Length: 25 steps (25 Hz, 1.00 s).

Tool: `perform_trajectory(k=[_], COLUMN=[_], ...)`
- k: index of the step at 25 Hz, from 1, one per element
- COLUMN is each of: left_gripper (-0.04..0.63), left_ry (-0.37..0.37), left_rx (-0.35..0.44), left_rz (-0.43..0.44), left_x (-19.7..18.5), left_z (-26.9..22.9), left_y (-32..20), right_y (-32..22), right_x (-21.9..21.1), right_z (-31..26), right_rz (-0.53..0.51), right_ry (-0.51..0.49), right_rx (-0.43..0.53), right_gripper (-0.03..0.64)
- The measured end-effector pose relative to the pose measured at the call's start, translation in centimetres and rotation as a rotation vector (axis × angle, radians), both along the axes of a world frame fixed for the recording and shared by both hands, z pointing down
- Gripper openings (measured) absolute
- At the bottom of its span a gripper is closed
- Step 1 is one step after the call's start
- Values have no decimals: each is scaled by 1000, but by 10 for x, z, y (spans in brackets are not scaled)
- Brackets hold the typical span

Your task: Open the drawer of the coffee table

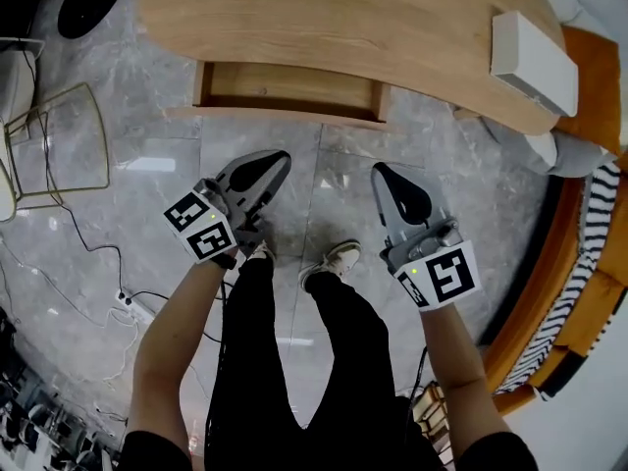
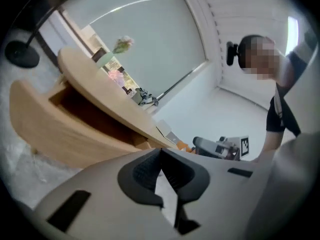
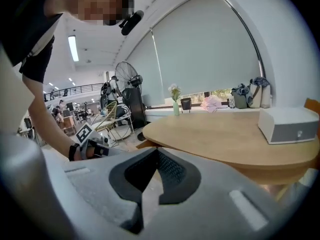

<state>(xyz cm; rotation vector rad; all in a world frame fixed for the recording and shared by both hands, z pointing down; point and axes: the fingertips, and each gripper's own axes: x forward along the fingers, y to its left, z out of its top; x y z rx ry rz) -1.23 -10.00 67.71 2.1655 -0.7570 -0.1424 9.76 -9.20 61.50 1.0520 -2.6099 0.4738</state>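
At upper centre, the drawer (image 1: 285, 91) is seen pulled out of the desk (image 1: 343, 18), while the left hand-held gripper (image 1: 279, 159) and the right hand-held gripper (image 1: 383, 171) are held clenched and empty below it.

We saw a light brown wooden coffee table (image 1: 392, 27) with thin darker lines in the wood, and its drawer (image 1: 285, 86) was the same brown. The floor (image 1: 147, 214) was shiny grey with pale cloudy streaks. The left gripper (image 1: 280, 158) and the right gripper (image 1: 381, 171) were grey with black pads, and each had a white cube with black square marks. The box (image 1: 535, 62) was white. The trousers (image 1: 255, 361) were black, the shoes (image 1: 334, 261) whitish. A cloth (image 1: 601, 214) had black and white stripes
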Motion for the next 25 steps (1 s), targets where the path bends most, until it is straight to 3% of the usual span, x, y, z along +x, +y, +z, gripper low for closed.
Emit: perform_trajectory(k=[6,12,18,25], left_gripper=[8,8,8,8], left_ry=[-165,-286,-333,-395], left_rx=[93,178,200,329], left_rz=[-5,19,-52,-99], left_x=[-4,-12,-29,-35], left_z=[-72,-148,-217,-331], left_y=[-9,-13,-20,-26], right_y=[1,-18,-20,-9], right_x=[-9,-27,-28,-3], right_z=[-61,-145,-230,-316], right_rz=[33,93,141,203], right_ry=[53,50,35,4], right_rx=[-68,-28,0,28], right_gripper=[5,5,5,5])
